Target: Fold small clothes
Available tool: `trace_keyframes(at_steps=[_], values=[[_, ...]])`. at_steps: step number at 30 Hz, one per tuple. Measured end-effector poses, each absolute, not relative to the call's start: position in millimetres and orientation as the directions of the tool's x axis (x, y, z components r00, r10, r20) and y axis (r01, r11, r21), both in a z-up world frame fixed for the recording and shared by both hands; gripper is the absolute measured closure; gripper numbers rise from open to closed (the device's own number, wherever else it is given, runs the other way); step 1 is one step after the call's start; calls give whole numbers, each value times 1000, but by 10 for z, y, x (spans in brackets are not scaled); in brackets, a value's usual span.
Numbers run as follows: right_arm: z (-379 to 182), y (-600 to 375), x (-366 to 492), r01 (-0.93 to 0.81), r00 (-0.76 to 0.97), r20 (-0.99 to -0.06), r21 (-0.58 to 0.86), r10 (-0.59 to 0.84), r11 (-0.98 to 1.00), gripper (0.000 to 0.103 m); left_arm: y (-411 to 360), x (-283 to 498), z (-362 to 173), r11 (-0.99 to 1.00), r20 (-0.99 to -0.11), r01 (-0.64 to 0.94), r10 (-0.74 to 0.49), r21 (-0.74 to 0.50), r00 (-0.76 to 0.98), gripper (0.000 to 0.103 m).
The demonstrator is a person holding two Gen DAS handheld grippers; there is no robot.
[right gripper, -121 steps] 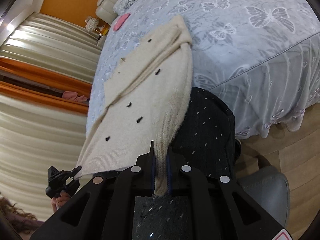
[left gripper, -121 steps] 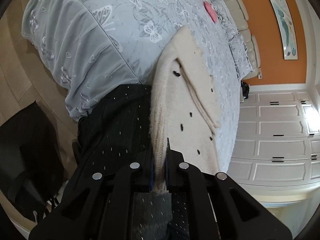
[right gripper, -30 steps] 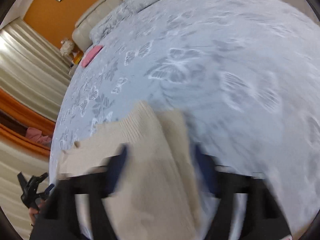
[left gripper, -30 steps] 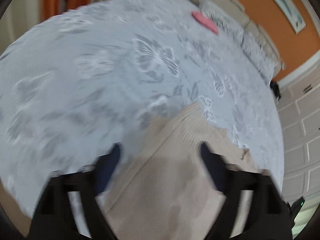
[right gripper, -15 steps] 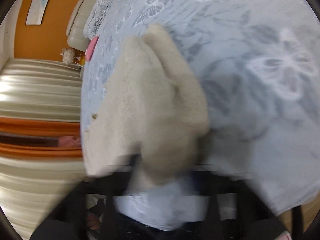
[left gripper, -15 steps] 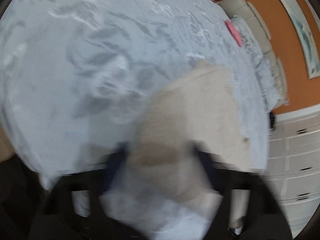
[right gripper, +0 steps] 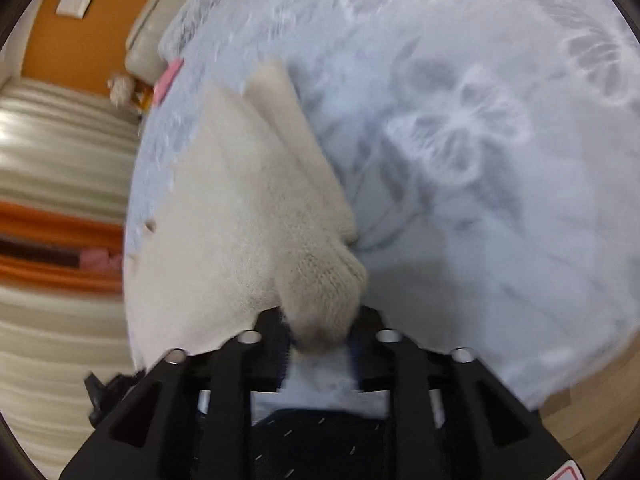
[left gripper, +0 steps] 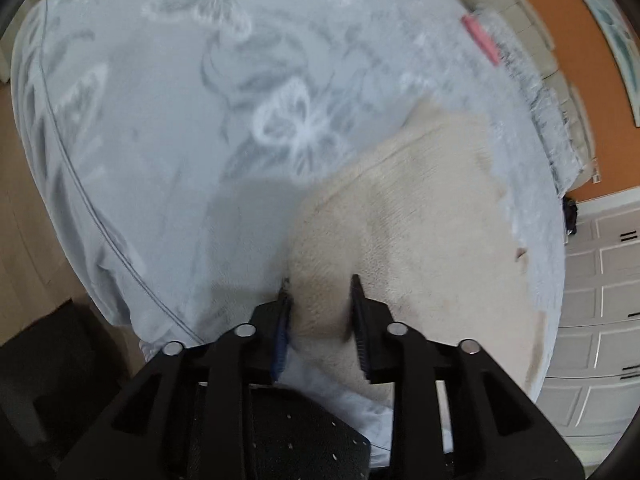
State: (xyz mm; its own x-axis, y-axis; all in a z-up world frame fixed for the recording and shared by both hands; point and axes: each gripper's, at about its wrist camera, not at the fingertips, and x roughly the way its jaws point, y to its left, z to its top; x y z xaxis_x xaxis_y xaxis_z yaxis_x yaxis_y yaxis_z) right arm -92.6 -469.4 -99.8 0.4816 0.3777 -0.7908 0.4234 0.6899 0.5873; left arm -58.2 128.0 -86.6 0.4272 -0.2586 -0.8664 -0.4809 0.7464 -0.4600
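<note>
Left wrist view first: left gripper (left gripper: 318, 292) sits at 6 o'clock, its jaws partly closed around a bunched edge of the cream sweater (left gripper: 420, 216), fingers (left gripper: 357, 304) pressing the knit on both sides. Sweater lies flat on the bed (left gripper: 168, 152), spreading from centre toward 3 o'clock, near the bed's front edge. Pink item (left gripper: 480, 40) at 1 o'clock, well apart. Frame is blurred.

Right wrist view: right gripper (right gripper: 320, 334) at 6 o'clock, jaws opening, a thick fold of the sweater (right gripper: 224, 208) between them and seemingly touching both pads. Sweater runs from centre toward 10 o'clock.

Handling, judged: soft, light, floppy knit, fuzzy so not slippery, but it stretches and sags. Best held at the thick ribbed edge or corners, one per gripper, kept taut for a clean fold.
</note>
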Motion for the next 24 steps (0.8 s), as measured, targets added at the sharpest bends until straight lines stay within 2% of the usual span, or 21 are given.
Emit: trace_keyframes(at_steps=[2, 5, 7, 8, 9, 13, 17, 18, 19, 20, 21, 22, 24], values=[[-722, -4717, -1007, 420, 517, -811, 520, 275, 744, 70, 1299, -604, -604, 781, -864, -456, -204, -427, 461, 72], [-316, -4666, -946, 341, 584, -781, 483, 221, 806, 70, 1250, -549, -95, 843, -809, -375, -113, -385, 577, 56], [-181, -4545, -699, 278, 580, -773, 484, 257, 830, 55, 1153, -418, 59, 868, -783, -320, -118, -381, 611, 35], [-146, -4494, -563, 257, 574, -777, 470, 258, 844, 42, 1067, -225, 106, 882, -773, -282, -132, -377, 620, 32], [-120, -4439, -438, 237, 573, -781, 448, 248, 862, 38, 992, -57, 118, 892, -771, -261, -137, -368, 621, 30], [-192, -4138, 301, 144, 533, -824, 311, 191, 939, 38, 727, 544, -58, 937, -805, -185, -141, -296, 576, 25], [-529, -4207, 923, 176, 462, -877, 239, 134, 955, 34, 561, 972, -419, 956, -848, -184, -105, -231, 520, 26], [-636, -4149, 1038, 190, 449, -883, 239, 132, 952, 34, 569, 1036, -475, 957, -853, -186, -98, -221, 512, 28], [-744, -4144, 1129, 204, 432, -890, 255, 147, 945, 34, 573, 1100, -556, 959, -862, -191, -90, -210, 498, 35], [-864, -4118, 1247, 202, 415, -890, 293, 190, 934, 47, 581, 1173, -668, 959, -878, -187, -103, -212, 467, 51], [-868, -4067, 1241, 194, 405, -887, 321, 223, 927, 87, 582, 1236, -738, 958, -890, -183, -121, -220, 440, 73], [-881, -4044, 1252, 178, 391, -884, 345, 255, 922, 93, 593, 1276, -780, 951, -892, -180, -157, -253, 424, 84], [-624, -4065, 1167, 122, 470, -821, 425, 325, 897, 94, 607, 1263, -669, 945, -868, -172, -170, -277, 466, 94]])
